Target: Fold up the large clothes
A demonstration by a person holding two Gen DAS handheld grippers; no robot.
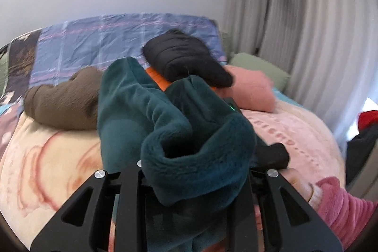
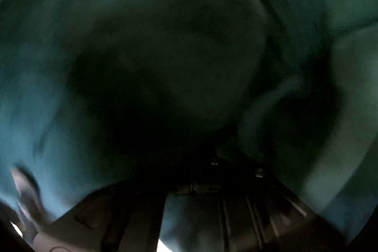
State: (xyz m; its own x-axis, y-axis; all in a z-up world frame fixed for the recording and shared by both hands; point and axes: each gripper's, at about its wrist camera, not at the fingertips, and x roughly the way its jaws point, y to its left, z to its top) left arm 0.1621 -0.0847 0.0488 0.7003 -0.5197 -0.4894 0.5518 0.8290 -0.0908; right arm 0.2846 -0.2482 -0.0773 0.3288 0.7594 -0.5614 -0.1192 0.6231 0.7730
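A large dark teal fleece garment (image 1: 151, 115) lies bunched over the bed, one thick fold draped across my left gripper (image 1: 189, 183). The left fingers (image 1: 128, 200) stand on either side of the fold and are shut on it. In the right wrist view the teal fleece (image 2: 141, 39) fills almost the whole frame and is dark. My right gripper (image 2: 189, 185) is buried under it; teal cloth sits between its fingers (image 2: 132, 228), which look shut on it. The right gripper's black body (image 1: 271, 155) shows beside the fold in the left wrist view.
A brown garment (image 1: 63, 100), a black puffer jacket (image 1: 186, 58) on something orange, and a pink garment (image 1: 252, 89) lie behind on the bed. A pink blanket (image 1: 295, 134) covers the bed. A blue plaid sheet (image 1: 118, 39) lies at the back. Curtains (image 1: 307, 27) hang at right.
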